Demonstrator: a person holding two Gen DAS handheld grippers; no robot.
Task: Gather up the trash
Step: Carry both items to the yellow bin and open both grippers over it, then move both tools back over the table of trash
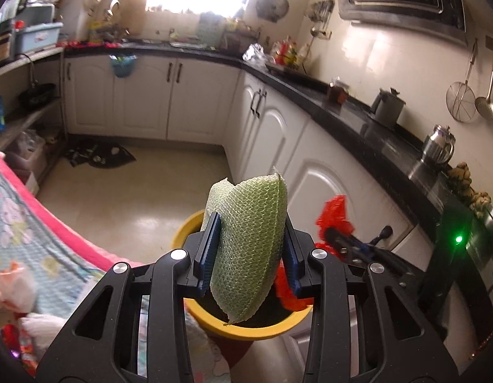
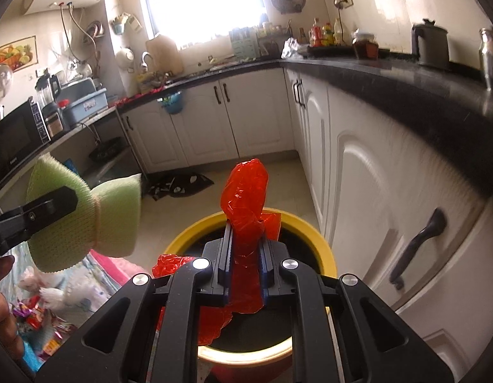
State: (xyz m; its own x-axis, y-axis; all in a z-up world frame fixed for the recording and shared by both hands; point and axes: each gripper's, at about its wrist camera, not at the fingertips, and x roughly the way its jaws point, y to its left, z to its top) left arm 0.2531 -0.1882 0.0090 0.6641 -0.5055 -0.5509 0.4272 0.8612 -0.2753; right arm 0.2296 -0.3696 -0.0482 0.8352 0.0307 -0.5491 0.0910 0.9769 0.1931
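My left gripper (image 1: 250,249) is shut on a curled green foam net (image 1: 246,249), held above the near rim of a yellow-rimmed bin (image 1: 246,330). In the right wrist view that same green net (image 2: 83,220) hangs at the left, pinched by the left gripper's black finger (image 2: 42,210). My right gripper (image 2: 245,258) is shut on a crumpled red plastic wrapper (image 2: 246,198), directly over the dark mouth of the yellow bin (image 2: 326,249). From the left wrist view the red wrapper (image 1: 334,214) and the right gripper (image 1: 345,242) appear just right of the net.
White cabinet doors (image 2: 390,191) under a black counter (image 1: 358,118) run close along the right. A pink-edged patterned cloth (image 1: 39,220) with more wrappers (image 2: 39,319) lies at the left. A dark heap (image 1: 99,156) lies on the pale floor further off.
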